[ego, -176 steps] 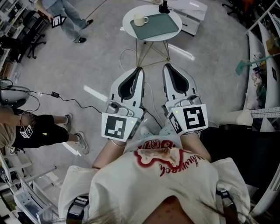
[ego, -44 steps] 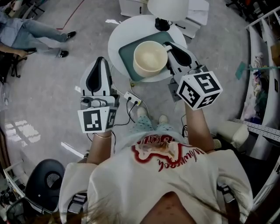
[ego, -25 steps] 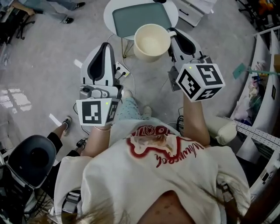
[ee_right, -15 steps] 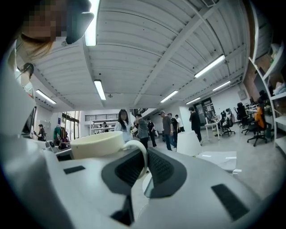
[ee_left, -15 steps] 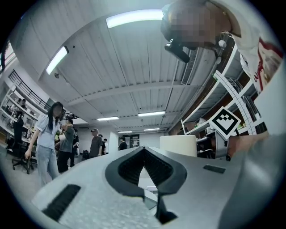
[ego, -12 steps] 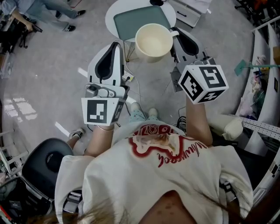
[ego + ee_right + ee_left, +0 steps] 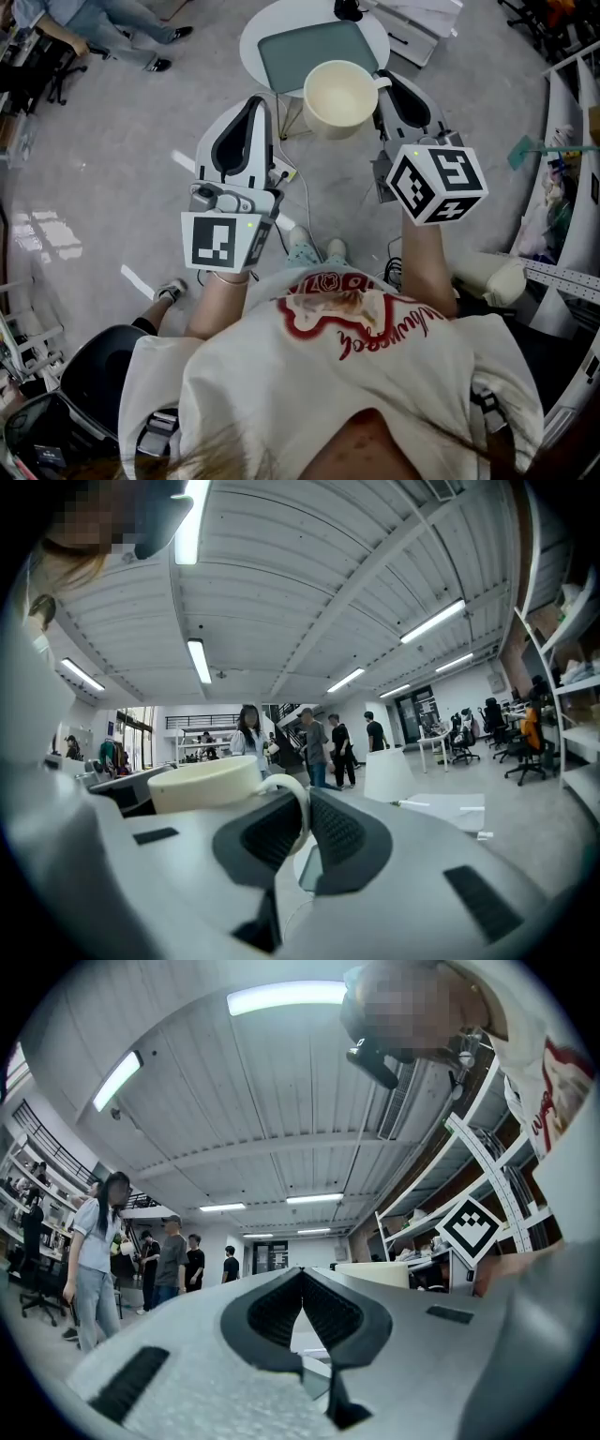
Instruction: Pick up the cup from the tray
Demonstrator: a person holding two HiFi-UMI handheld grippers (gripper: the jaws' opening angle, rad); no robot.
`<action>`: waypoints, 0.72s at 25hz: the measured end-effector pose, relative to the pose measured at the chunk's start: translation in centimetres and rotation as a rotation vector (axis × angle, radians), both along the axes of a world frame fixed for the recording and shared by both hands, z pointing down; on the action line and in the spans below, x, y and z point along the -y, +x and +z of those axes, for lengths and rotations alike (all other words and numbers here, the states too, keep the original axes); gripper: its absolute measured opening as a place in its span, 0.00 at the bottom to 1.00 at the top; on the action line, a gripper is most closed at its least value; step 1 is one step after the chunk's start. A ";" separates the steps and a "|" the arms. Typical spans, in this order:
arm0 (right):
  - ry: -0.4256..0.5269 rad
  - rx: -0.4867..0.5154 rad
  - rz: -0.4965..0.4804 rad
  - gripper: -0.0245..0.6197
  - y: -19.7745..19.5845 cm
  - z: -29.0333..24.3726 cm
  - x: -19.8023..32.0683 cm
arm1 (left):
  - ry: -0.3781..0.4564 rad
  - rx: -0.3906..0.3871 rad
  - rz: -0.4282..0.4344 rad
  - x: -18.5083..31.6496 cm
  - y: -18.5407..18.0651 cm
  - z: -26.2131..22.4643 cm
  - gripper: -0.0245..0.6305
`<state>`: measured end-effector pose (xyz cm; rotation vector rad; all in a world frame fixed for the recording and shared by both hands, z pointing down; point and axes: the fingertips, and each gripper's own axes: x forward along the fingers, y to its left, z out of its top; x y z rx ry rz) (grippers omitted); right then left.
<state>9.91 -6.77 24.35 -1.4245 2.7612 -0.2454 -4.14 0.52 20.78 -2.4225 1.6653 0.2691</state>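
In the head view a cream cup [image 7: 339, 94] hangs in the air, clear of the green tray [image 7: 314, 52] on the round white table [image 7: 272, 23] beyond it. My right gripper [image 7: 384, 78] is shut on the cup's handle, with the bowl sticking out to its left. The right gripper view shows the cup [image 7: 208, 782] with its handle [image 7: 299, 810] pinched between the dark pads of the right gripper [image 7: 302, 825]. My left gripper [image 7: 258, 101] is beside the cup, apart from it. In its own view the left gripper [image 7: 302, 1290] is shut with nothing between the jaws.
A black office chair [image 7: 94, 375] stands at the lower left and a cable [image 7: 302, 202] runs over the grey floor. A seated person [image 7: 103, 19] is at the upper left. Shelving [image 7: 572, 141] lines the right side. Several people [image 7: 319, 747] stand farther off.
The cup stood on the tray at first; my right gripper took its handle and lifted it off toward me. Over the last half second both grippers drifted slightly right.
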 end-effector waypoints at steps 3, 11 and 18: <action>0.010 -0.007 0.011 0.10 -0.2 -0.1 0.0 | 0.000 -0.001 0.003 0.0 -0.3 0.0 0.06; 0.010 0.005 0.014 0.10 -0.4 -0.2 -0.4 | -0.006 -0.011 0.004 -0.2 -0.9 0.5 0.06; 0.011 0.005 0.015 0.10 -0.5 -0.2 -0.8 | -0.022 -0.043 0.004 -0.4 -1.2 1.2 0.06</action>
